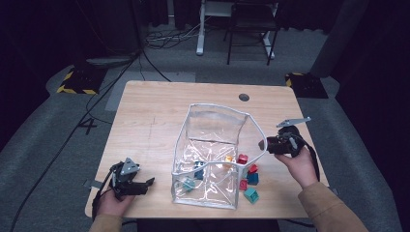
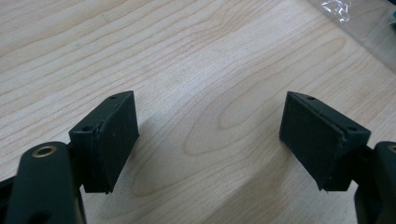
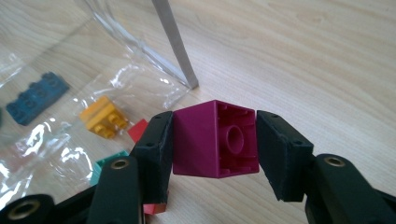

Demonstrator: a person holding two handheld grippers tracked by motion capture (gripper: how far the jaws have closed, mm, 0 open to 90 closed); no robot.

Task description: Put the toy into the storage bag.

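While the right gripper (image 3: 215,140) holds a magenta brick (image 3: 215,139) between its two black pads, studs turned away and hollow underside facing the camera, the item counts as lifted clear of the table (image 1: 145,125) at the right of the high view, beside the bag's rim.

Item: magenta brick. Clamped on two opposite flat sides, probably because these give the pads a square seat; placed just outside the white-edged rim, likely for dropping in.

Item: clear plastic bag (image 1: 212,145), white piping along its open mouth, standing at the centre of the high view. The mouth gapes upward, which suits loading from above. Inside, at lower left of the right gripper view, lie a blue plate (image 3: 36,97) and a yellow brick (image 3: 102,116).

Item: loose bricks (image 1: 250,180), red and teal, on the table at the bag's lower right corner, within easy reach of the right hand (image 1: 302,166); apparently stock not yet loaded.

Item: left gripper (image 1: 140,186), lower left of the high view, resting low over bare wood well apart from the bag. Its jaws stand wide with nothing between them; seemingly idle, parked out of the loading path.
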